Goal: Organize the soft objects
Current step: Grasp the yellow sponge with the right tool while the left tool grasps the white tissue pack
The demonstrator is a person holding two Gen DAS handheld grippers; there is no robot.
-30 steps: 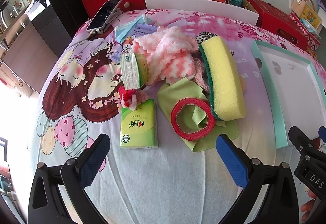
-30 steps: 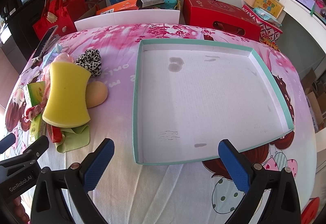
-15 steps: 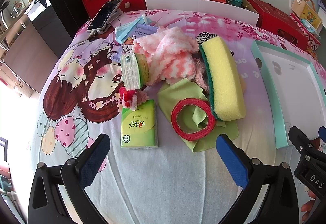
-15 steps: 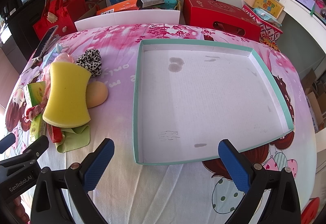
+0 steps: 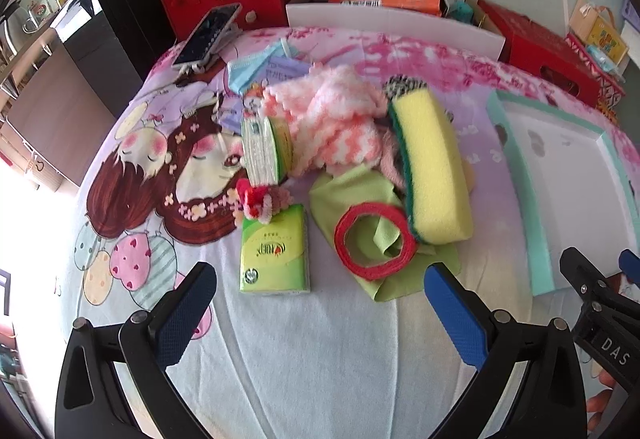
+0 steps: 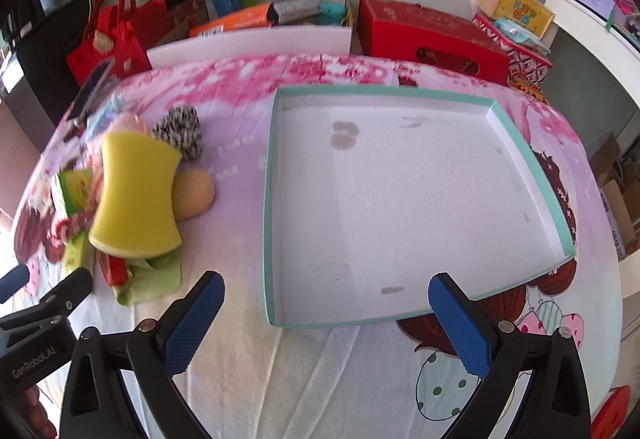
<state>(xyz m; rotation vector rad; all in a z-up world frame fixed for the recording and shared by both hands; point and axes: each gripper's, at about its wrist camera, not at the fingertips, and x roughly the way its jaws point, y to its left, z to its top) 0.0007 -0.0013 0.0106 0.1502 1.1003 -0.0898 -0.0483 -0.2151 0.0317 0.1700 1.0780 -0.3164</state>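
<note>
Blue-padded fingers are standing wide apart on your left gripper [image 5: 320, 299], gripping nothing, hovering short of the soft pile on the cartoon-print sheet [image 5: 132, 159]. Your right gripper [image 6: 326, 313] is gaping just as wide before the teal-edged tray [image 6: 267, 199], whose far side the left view is cutting off. Nearest you are lying the green tissue pack [image 5: 275, 250] and red ring [image 5: 374, 241] on a green cloth [image 5: 352, 195]; the yellow sponge [image 5: 434, 167] is hiding much of the pink knit [image 5: 332, 119] and the spotted scrunchie [image 6: 178, 131].

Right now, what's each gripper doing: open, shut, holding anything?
Left gripper: open, holding nothing.
Right gripper: open, holding nothing.
</note>
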